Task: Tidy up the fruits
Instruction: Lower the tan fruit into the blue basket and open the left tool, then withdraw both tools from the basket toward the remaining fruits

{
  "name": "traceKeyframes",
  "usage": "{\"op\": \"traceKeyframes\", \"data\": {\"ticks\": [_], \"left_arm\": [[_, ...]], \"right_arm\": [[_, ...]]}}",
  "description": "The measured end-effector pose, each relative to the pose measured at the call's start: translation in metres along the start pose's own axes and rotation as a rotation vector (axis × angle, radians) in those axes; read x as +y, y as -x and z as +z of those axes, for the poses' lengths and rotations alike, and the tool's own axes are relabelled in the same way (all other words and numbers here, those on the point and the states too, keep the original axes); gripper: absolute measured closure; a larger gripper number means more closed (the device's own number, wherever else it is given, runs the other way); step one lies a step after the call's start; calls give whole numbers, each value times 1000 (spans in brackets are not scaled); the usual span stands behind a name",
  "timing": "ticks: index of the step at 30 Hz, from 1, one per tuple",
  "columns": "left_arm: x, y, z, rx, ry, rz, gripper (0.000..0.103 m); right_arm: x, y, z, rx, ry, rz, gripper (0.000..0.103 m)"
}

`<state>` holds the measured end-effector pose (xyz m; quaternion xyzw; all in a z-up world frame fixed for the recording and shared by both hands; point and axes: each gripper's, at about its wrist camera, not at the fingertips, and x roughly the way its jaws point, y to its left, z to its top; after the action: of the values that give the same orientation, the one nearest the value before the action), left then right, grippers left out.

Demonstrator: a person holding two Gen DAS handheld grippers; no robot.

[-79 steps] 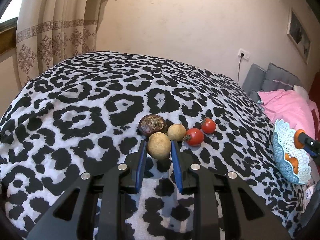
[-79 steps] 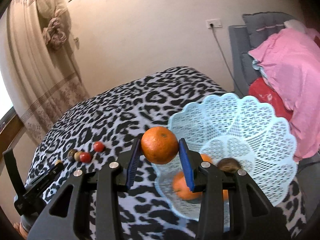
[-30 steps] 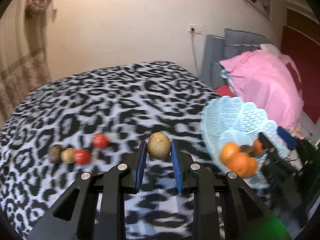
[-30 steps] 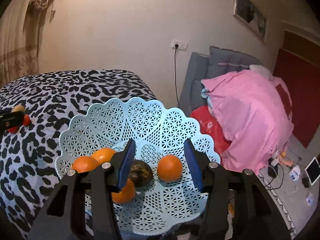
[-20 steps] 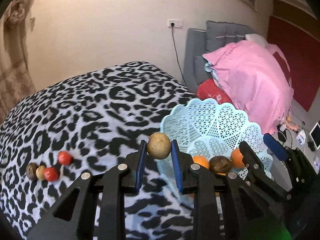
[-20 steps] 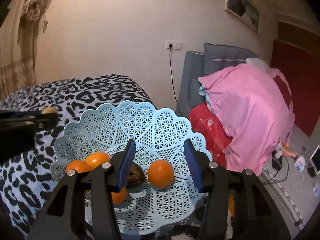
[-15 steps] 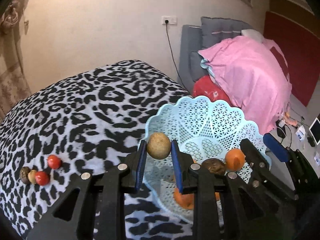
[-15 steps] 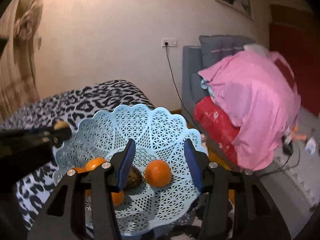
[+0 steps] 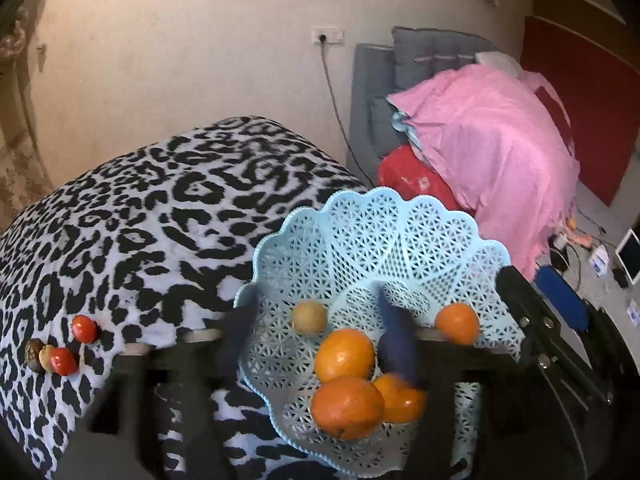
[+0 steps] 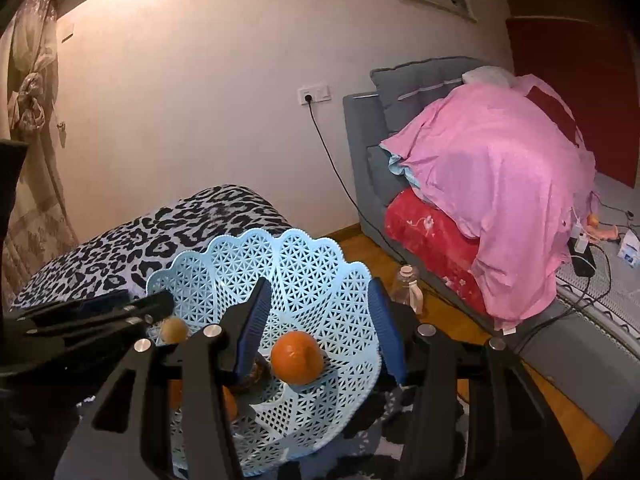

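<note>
Now the left tool [image 9: 316, 336] stands wide open and blurred over the light-blue basket [image 9: 360, 240], with nothing between its fingers. The tan round fruit [image 9: 308, 317] sits between the two fingers without touching either, above the basket's inner wall; whether it rests on the mesh I cannot tell. It is nearly a ball, so no long axis or pointing direction can be read from it. Four oranges [image 9: 345, 355] lie in the basket, one [image 9: 457, 323] apart near the right side. The right tool [image 10: 320, 328] is also spread wide and empty, above an orange [image 10: 297, 357]. On the leopard-print bench [image 9: 140, 220], well apart from the basket, two tomatoes [image 9: 84, 328], a small tan fruit and a dark brown fruit [image 9: 34, 355] lie close together.
</note>
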<state>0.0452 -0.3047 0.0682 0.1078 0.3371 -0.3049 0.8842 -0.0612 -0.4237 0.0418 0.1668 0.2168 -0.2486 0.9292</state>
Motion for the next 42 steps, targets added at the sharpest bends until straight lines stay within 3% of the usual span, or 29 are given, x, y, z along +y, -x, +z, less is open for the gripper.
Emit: {"op": "traceKeyframes", "data": {"ticks": [5,13,16,27,35,42], "left_arm": [[2,5,-1,-20,3,20,28],[1,17,-2,-65,-27,70,18],[1,22,-3,-78,-39,128,14],[20,36,-14,-91,-76,356,13],[43,51,-22,-93,-29,366,13],[66,65,-31,-120,8,451,13]], "right_arm": [[-6,1,1,-8,-31,1,47],[-6,4,0,-20,-31,5,44],[-7,5,0,-27,-37,8,39],[-7,7,-1,-20,-31,72,34],[1,9,0,4,4,75,34],[4,14,0,27,-12,91,34]]}}
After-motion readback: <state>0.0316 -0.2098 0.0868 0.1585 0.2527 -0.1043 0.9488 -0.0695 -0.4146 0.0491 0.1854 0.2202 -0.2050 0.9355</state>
